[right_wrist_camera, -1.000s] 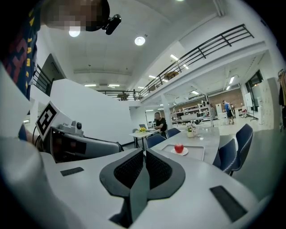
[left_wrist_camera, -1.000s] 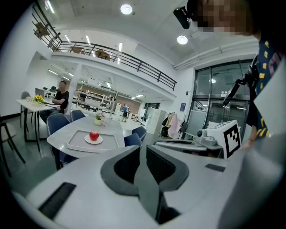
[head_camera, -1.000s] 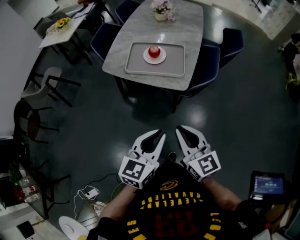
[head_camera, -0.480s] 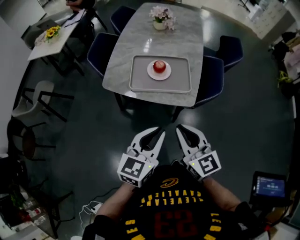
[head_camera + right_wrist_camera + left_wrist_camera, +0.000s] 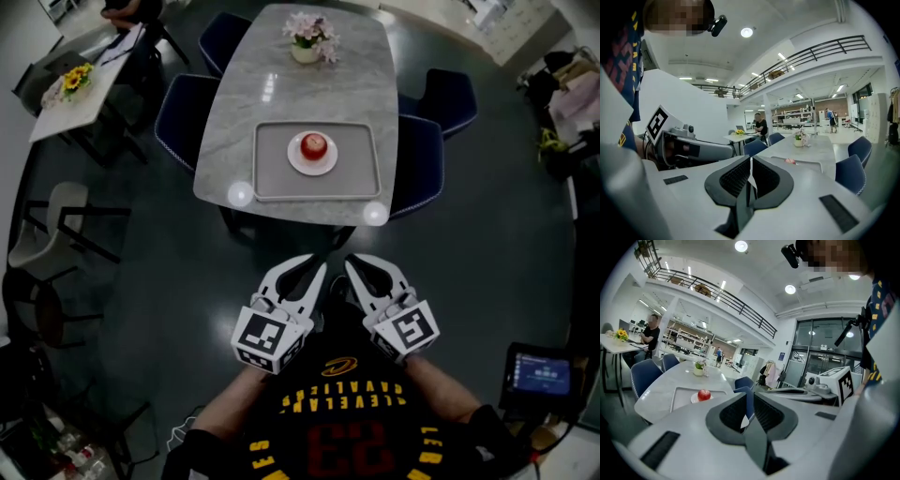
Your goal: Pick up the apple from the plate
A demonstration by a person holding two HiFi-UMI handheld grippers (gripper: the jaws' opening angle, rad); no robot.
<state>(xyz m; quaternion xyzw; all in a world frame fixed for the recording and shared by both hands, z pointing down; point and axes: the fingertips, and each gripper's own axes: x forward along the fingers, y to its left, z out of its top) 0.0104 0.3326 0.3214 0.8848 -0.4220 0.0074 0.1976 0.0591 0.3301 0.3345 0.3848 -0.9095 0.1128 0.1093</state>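
Observation:
A red apple (image 5: pixel 315 144) rests on a small white plate (image 5: pixel 302 165), centred in a grey tray (image 5: pixel 270 169) on the marble table (image 5: pixel 281 84). In the left gripper view the apple (image 5: pixel 703 394) shows small and far off, on the tray (image 5: pixel 679 394). From the right gripper view only a pinkish sliver of the apple (image 5: pixel 790 161) shows above the tray's rim. My left gripper (image 5: pixel 313 273) and right gripper (image 5: pixel 353 268) hover side by side over the dark floor, short of the table's near edge. Both are shut and hold nothing.
A vase of flowers (image 5: pixel 307 42) stands at the table's far end. Blue chairs (image 5: pixel 180 117) (image 5: pixel 424 159) (image 5: pixel 450 92) line both sides. At far left are a side table with sunflowers (image 5: pixel 66 82), a seated person (image 5: pixel 648 337) and black chairs (image 5: pixel 66 220). A lit screen (image 5: pixel 538 373) sits at lower right.
The table with the tray and apple has come closer and lower in the head view. Both grippers stay shut, side by side in front of the person's chest.

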